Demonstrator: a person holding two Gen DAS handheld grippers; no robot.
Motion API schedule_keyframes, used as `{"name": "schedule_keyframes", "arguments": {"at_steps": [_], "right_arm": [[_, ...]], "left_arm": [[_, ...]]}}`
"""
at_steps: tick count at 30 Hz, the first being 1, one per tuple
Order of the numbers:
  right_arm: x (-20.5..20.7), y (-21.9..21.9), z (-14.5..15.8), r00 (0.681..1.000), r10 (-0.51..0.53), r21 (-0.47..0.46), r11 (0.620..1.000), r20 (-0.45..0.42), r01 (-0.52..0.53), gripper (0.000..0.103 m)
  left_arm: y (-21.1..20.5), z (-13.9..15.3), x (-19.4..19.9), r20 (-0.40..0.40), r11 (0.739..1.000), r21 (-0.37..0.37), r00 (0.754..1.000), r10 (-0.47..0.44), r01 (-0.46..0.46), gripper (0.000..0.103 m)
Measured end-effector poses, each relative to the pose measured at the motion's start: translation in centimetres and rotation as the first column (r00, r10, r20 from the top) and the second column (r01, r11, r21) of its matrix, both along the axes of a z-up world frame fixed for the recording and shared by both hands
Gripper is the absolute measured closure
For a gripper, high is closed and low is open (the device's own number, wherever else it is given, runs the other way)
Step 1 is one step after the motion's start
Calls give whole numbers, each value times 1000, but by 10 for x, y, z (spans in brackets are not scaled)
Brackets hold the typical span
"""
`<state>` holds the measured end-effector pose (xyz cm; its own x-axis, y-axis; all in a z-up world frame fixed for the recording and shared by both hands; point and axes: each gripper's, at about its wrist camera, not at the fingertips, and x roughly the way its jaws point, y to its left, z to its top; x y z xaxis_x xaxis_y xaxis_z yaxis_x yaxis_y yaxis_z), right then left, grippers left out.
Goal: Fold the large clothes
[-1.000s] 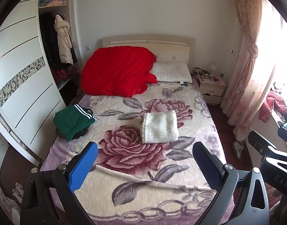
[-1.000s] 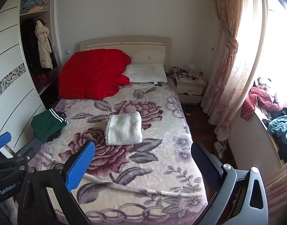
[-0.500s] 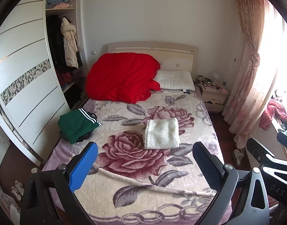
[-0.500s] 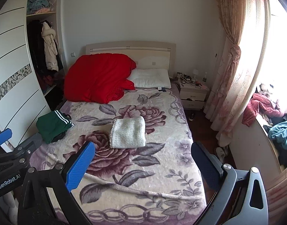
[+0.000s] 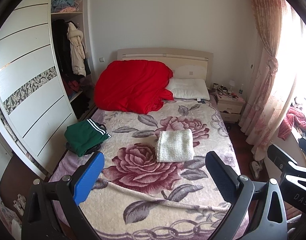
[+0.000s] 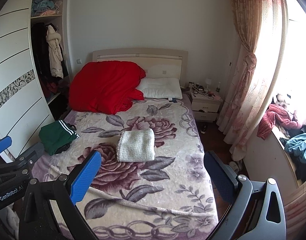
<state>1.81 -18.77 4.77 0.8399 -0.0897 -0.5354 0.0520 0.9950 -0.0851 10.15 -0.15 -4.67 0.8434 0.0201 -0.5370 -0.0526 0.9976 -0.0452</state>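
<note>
A folded white knit garment [image 5: 175,146] lies flat in the middle of the bed [image 5: 153,210], also in the right wrist view [image 6: 136,146]. A folded green garment with white stripes [image 5: 85,137] sits on a dark item near the bed's left edge, also in the right wrist view [image 6: 56,137]. My left gripper [image 5: 153,172] is open and empty, held above the foot of the bed. My right gripper [image 6: 152,172] is open and empty beside it, well short of both garments.
A red duvet [image 5: 131,88] and a white pillow [image 5: 190,89] lie at the head of the bed. An open wardrobe [image 5: 70,60] stands at left, a nightstand [image 5: 229,106] and curtain [image 5: 267,80] at right. Loose clothes [image 6: 299,146] pile on the window ledge.
Both grippers have pulled back and tilted up from the bed; the room sits lower and smaller in both views. Nothing on the bed has moved.
</note>
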Motion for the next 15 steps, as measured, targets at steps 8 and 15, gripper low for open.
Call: {"name": "schedule_keyframes", "arguments": {"at_steps": [8,15], "right_arm": [[-1,0,4,1000,7,7,1000,13,-7,0],[1,0,5,1000,11,7,1000,14,-11,0]], "left_arm": [[1,5,-5,19,1000,12,1000,1,-1,0],[0,6,-6,24,1000,11,1000,-4,4,0]]}}
